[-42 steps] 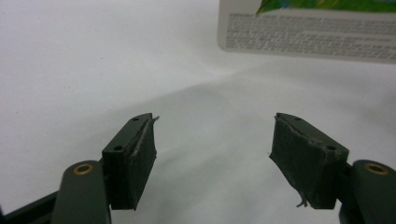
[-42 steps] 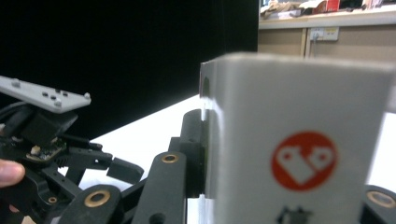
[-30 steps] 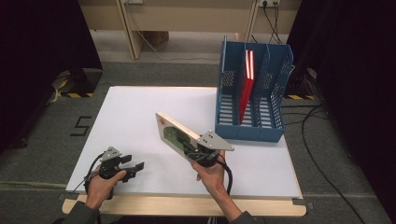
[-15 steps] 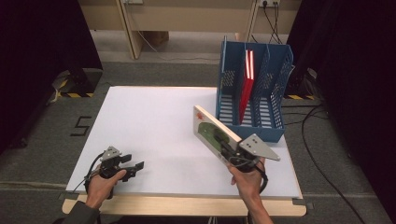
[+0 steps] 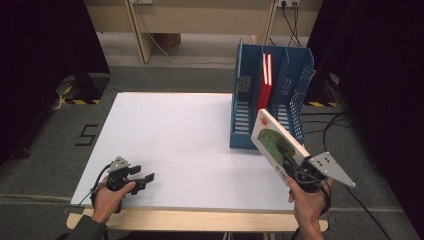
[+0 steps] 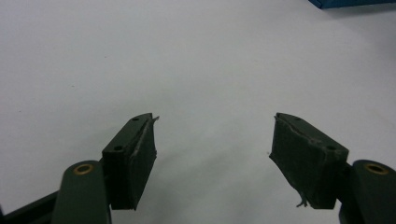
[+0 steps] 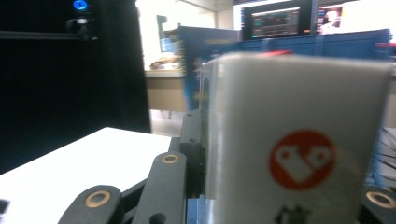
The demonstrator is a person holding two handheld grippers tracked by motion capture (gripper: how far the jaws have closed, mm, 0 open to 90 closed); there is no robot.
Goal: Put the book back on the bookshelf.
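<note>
**Book carried to the blue file rack**

The right gripper is clamped on the lower end of a white-and-green book, its jaws pressing the covers from both sides. Held that way, the book stands tilted on its edge, top leaning toward the blue file rack, which looks like the way to slide it upright into a slot. The book hangs in the air just in front of the rack's right-hand compartments, off the rack's front edge and above the desk. A red book already stands upright in the rack's middle compartment, so the free slot to its right seems the likely target.

The right hand reaches in from below the rack, wrist raised, gripper pointing up and toward the rack. In the right gripper view the book's spine with a red round logo sits close between the jaws.

Far from the rack, at the desk's near left edge, the left gripper rests low with jaws apart and nothing between them; its fingertips hover over bare white desk.
</note>
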